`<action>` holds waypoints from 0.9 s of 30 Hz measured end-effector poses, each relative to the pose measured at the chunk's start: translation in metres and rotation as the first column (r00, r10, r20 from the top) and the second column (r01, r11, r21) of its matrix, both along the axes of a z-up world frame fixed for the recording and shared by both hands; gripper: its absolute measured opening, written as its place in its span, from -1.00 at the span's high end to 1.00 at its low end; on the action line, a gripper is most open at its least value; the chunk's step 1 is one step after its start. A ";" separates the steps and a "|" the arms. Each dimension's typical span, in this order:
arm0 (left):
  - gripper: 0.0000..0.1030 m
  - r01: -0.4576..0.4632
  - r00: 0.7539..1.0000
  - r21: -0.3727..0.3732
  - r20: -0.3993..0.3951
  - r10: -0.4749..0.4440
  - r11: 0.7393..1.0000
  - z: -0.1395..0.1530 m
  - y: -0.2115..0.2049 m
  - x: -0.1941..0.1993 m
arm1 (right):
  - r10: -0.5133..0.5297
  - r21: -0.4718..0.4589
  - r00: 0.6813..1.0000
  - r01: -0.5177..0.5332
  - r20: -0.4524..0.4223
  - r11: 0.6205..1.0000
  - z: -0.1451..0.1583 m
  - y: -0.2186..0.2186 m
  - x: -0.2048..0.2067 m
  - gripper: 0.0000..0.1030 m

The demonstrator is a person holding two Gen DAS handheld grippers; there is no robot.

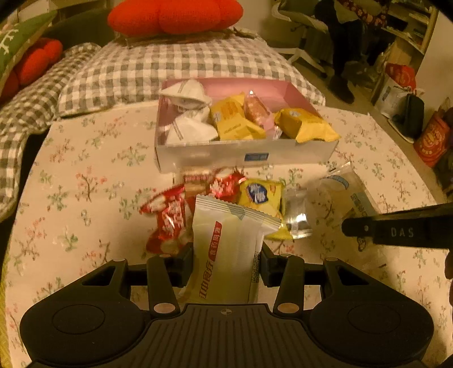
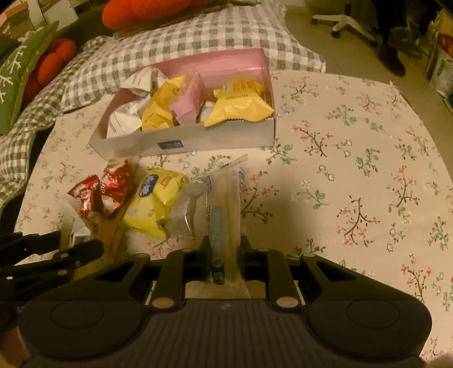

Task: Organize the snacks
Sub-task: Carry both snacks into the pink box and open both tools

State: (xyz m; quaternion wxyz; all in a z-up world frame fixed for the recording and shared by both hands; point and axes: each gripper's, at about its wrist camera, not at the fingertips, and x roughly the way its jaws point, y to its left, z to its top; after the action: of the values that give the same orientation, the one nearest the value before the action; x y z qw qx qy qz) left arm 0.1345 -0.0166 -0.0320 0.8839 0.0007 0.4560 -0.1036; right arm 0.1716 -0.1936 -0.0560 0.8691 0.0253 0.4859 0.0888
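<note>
A pink-lined box stands on the floral cloth and holds white, yellow and pink snack packs. My left gripper is shut on a pale cream snack pack with a red label, held above the cloth. My right gripper is shut on a clear long pack with a blue label. Loose on the cloth lie red packs, a yellow pack and a silver pack. The right gripper's finger also shows in the left wrist view.
A grey checked blanket and red cushions lie behind the box. A green pillow sits at left. Bags and a chair base stand on the floor at right. The floral cloth stretches to the right.
</note>
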 end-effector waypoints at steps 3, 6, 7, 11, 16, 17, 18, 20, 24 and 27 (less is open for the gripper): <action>0.16 -0.005 1.000 -0.005 0.008 0.005 1.000 0.005 0.001 0.007 | 0.001 0.006 1.000 -0.001 0.005 1.000 0.003 -0.001 0.002 0.67; 0.16 -0.017 1.000 -0.028 0.013 0.018 0.999 0.011 0.004 0.019 | 0.002 0.033 1.000 -0.003 0.016 0.999 0.011 -0.002 0.006 0.67; 0.16 -0.020 1.000 -0.031 0.019 0.021 0.999 0.014 0.004 0.022 | 0.005 0.032 1.000 -0.005 0.021 0.999 0.014 -0.001 0.008 0.67; 0.16 -0.036 0.998 -0.040 0.058 0.038 0.999 0.031 0.005 0.045 | 0.012 0.064 0.999 -0.014 0.035 0.998 0.027 0.003 0.023 0.67; 0.16 -0.046 0.995 -0.094 0.083 0.054 0.994 0.046 0.004 0.080 | 0.005 0.110 0.998 -0.013 0.067 0.994 0.042 0.009 0.051 0.67; 0.16 -0.045 0.995 -0.113 0.083 0.054 0.993 0.047 0.003 0.089 | 0.001 0.129 0.997 -0.011 0.077 0.992 0.045 0.009 0.059 0.67; 0.16 -0.048 0.994 -0.123 0.089 0.060 0.991 0.047 0.001 0.097 | -0.006 0.154 0.997 -0.006 0.081 0.988 0.046 0.008 0.068 0.67; 0.16 -0.063 0.993 -0.142 0.091 0.077 0.988 0.046 0.001 0.112 | -0.023 0.215 0.997 0.005 0.079 0.977 0.046 0.008 0.088 0.67; 0.16 -0.073 0.992 -0.204 0.087 0.092 0.976 0.038 0.006 0.138 | -0.052 0.234 0.996 0.034 0.072 0.972 0.038 0.011 0.118 0.67; 0.16 -0.076 0.992 -0.231 0.081 0.096 0.970 0.033 0.009 0.155 | -0.048 0.229 0.996 0.030 0.077 0.973 0.035 0.017 0.132 0.67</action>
State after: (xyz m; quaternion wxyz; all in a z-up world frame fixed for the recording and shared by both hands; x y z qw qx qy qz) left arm 0.2895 -0.0071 0.0010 0.9017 -0.1155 0.4000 -0.1165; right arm 0.3032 -0.1768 -0.0208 0.8813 0.1306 0.4357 0.1277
